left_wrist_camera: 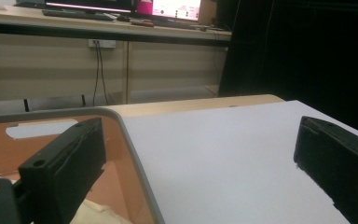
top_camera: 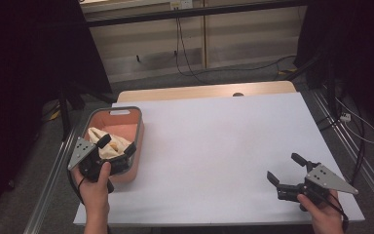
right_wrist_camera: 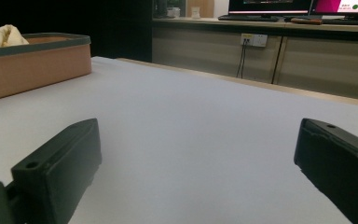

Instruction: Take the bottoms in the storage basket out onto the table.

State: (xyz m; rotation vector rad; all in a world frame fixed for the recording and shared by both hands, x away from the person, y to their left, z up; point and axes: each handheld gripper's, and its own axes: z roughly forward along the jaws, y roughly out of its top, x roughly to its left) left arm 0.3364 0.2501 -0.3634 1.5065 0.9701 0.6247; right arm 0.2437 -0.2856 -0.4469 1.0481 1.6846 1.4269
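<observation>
A salmon-coloured basket (top_camera: 134,130) with a grey rim stands at the table's left edge, with a cream cloth (top_camera: 108,144) bunched inside it. My left gripper (top_camera: 116,145) hovers open over the basket's near right corner, one jaw above the cloth and the other outside the rim (left_wrist_camera: 135,158). My right gripper (top_camera: 285,167) rests open and empty low over the table's near right area. In the right gripper view the basket (right_wrist_camera: 32,63) stands far off at the left, and the cloth (right_wrist_camera: 5,35) peeks over its rim.
The white table top (top_camera: 214,146) stretches between the two grippers. A wooden strip (top_camera: 204,91) runs along its far edge. Cables (top_camera: 190,63) hang down the wall behind, and monitors (left_wrist_camera: 168,8) stand on a desk beyond.
</observation>
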